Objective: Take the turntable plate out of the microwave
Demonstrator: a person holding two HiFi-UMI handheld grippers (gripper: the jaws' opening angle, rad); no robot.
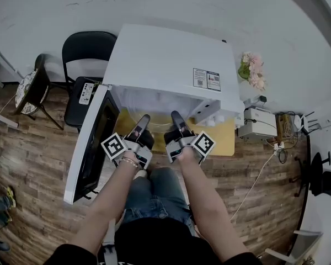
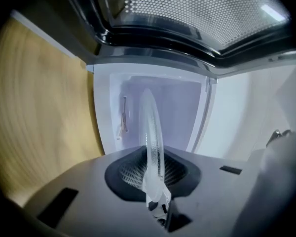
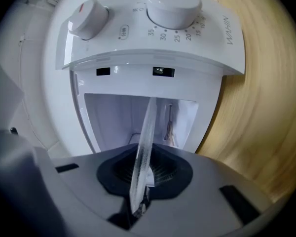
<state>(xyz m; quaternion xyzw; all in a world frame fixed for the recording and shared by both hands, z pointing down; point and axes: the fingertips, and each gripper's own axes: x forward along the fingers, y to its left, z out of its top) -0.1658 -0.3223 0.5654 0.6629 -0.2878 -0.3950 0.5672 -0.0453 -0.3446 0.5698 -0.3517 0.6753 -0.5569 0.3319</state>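
The white microwave (image 1: 165, 59) stands on a wooden table with its door (image 1: 91, 148) swung open to the left. Both grippers reach into the cavity mouth side by side. The glass turntable plate (image 2: 152, 132) appears edge-on in the left gripper view, and my left gripper (image 2: 155, 181) is shut on its rim. In the right gripper view the same plate (image 3: 145, 137) runs between the pads of my right gripper (image 3: 140, 181), which is shut on it too. In the head view the left gripper (image 1: 145, 117) and right gripper (image 1: 175, 116) point into the opening, where the clear plate is hard to make out.
The control panel with two dials (image 3: 172, 6) sits beside the cavity on the right. The wooden tabletop (image 1: 223, 139) extends right of the microwave. A black chair (image 1: 85, 54) stands behind the door, and flowers (image 1: 252, 70) and a white box (image 1: 257, 123) are at the right.
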